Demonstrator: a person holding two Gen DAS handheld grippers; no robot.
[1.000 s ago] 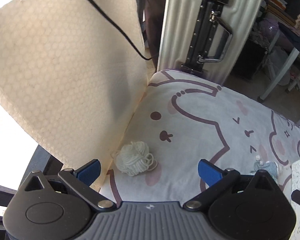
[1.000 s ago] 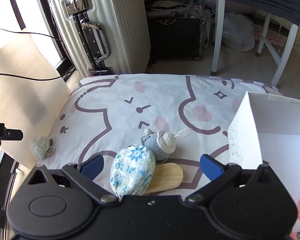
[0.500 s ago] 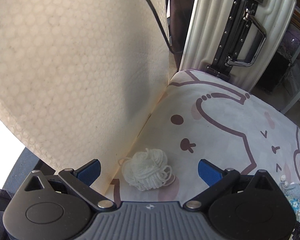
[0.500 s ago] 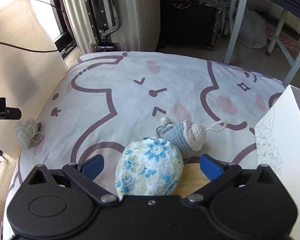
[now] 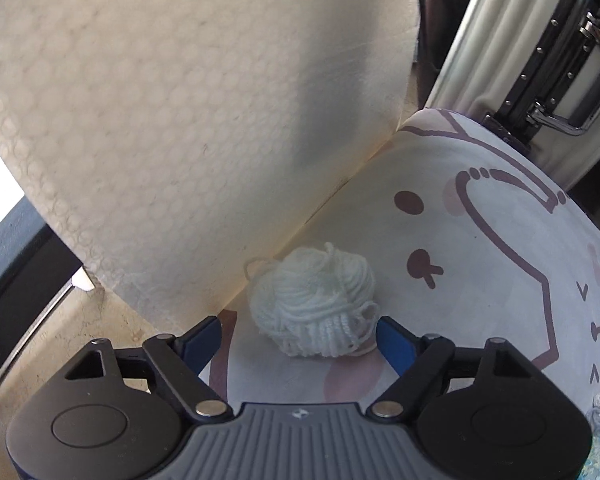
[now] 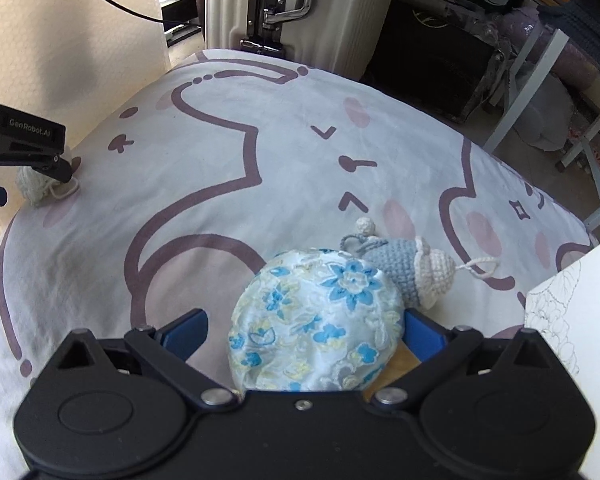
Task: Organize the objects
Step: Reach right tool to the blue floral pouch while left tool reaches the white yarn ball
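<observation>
A white yarn ball [image 5: 314,300] lies on the cartoon-print sheet [image 5: 500,264] beside a cream bubble-wrap sheet [image 5: 180,120]. My left gripper [image 5: 300,332] is open, with the ball between its blue fingertips; the right fingertip touches the yarn. The ball also shows in the right wrist view [image 6: 34,186], partly behind the left gripper [image 6: 20,140]. My right gripper [image 6: 304,330] is open around a blue floral pouch [image 6: 316,320]. A grey and cream crocheted toy [image 6: 408,268] lies just beyond the pouch. A wooden piece [image 6: 396,364] shows under the pouch.
A white suitcase [image 6: 284,4] stands past the sheet's far edge. A white box [image 6: 580,340] stands at the right. A black cable [image 6: 112,0] crosses the bubble wrap. White chair legs [image 6: 540,72] and dark bags are on the floor beyond.
My left gripper has moved forward and its fingers have narrowed around the yarn ball. My right gripper has moved forward over the floral pouch, which now sits between its fingers.
</observation>
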